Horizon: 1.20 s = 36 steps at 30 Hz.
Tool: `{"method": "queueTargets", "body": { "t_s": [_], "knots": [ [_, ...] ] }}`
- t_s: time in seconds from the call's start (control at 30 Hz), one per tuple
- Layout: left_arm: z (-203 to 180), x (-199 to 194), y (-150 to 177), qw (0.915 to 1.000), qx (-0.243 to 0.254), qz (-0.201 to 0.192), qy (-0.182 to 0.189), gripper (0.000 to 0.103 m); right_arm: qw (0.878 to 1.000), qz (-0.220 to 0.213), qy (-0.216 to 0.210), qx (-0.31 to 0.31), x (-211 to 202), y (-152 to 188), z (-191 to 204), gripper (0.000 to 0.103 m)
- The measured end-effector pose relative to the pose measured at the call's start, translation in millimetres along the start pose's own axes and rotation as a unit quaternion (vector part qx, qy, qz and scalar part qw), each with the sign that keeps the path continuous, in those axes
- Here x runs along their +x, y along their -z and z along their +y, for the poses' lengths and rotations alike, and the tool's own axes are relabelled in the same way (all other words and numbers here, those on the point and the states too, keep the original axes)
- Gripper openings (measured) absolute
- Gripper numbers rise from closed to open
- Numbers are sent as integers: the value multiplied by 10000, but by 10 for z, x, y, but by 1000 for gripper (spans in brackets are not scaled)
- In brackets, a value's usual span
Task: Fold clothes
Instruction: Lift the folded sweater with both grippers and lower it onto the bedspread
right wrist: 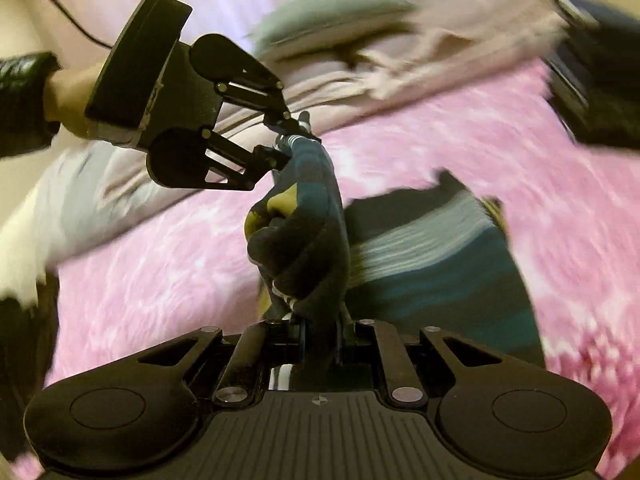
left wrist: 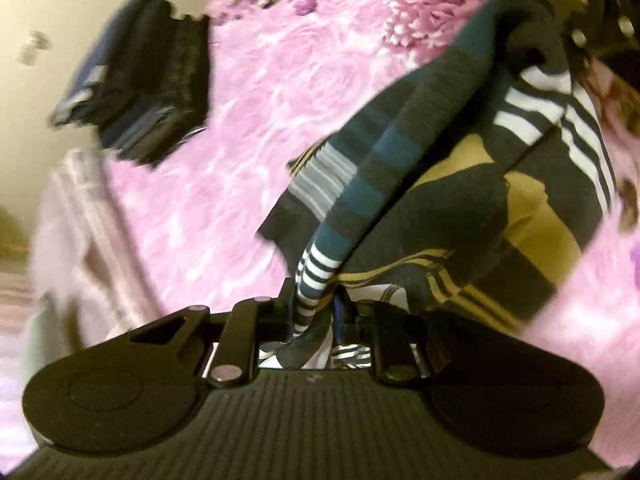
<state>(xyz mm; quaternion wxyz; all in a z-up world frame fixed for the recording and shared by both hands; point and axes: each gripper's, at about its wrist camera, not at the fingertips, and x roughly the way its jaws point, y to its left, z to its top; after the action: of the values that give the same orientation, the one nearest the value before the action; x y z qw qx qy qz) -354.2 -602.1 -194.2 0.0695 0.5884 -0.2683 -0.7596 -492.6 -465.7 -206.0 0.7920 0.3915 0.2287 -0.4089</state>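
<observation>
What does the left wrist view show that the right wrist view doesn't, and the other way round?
Left wrist only: the garment's mustard-and-black panel spread on the blanket, floral print at the far edge. Right wrist only: the left tongs from outside and a pale crumpled sheet. Both: the striped garment stretched between both shut tongs, the right tongs, pink blanket, a dark folded stack.

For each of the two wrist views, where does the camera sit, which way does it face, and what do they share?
Left wrist view: sits on the left claw, facing along the striped garment it clamps, across the pink floral bedspread toward a dark folded stack.
Right wrist view: sits on the right claw, facing back at the left claw and the person's left hand; beige clothes lie behind.
Shared: the striped garment stretched between both claws, the bedspread, the left claw.
</observation>
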Motion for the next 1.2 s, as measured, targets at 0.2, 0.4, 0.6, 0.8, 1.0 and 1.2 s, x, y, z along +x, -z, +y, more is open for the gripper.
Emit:
{"method": "queueTargets", "body": {
  "t_s": [0.2,0.4,0.6,0.8,1.0,1.2],
  "knots": [
    [220,800,-628,9971,431,-23,623,16,9856,-42,177,1684,23,78,-978,12],
    [250,1271,-868,9936,388,41,1058,18,9655,125,122,2597,83,273,-1463,12],
    [513,1194,-702,9936,-427,-35,1049,38,9601,57,173,2792,24,284,-1499,26],
    [816,896,-341,9863,-1519,27,636,37,9557,-125,478,2902,-147,336,-1345,64],
    [780,798,10,9533,-2822,-42,1074,36,9346,-435,437,3504,-12,341,-1373,64],
    [610,1198,4,9373,-3292,-33,1145,35,9169,-470,817,3878,137,273,-1606,29]
  ]
}}
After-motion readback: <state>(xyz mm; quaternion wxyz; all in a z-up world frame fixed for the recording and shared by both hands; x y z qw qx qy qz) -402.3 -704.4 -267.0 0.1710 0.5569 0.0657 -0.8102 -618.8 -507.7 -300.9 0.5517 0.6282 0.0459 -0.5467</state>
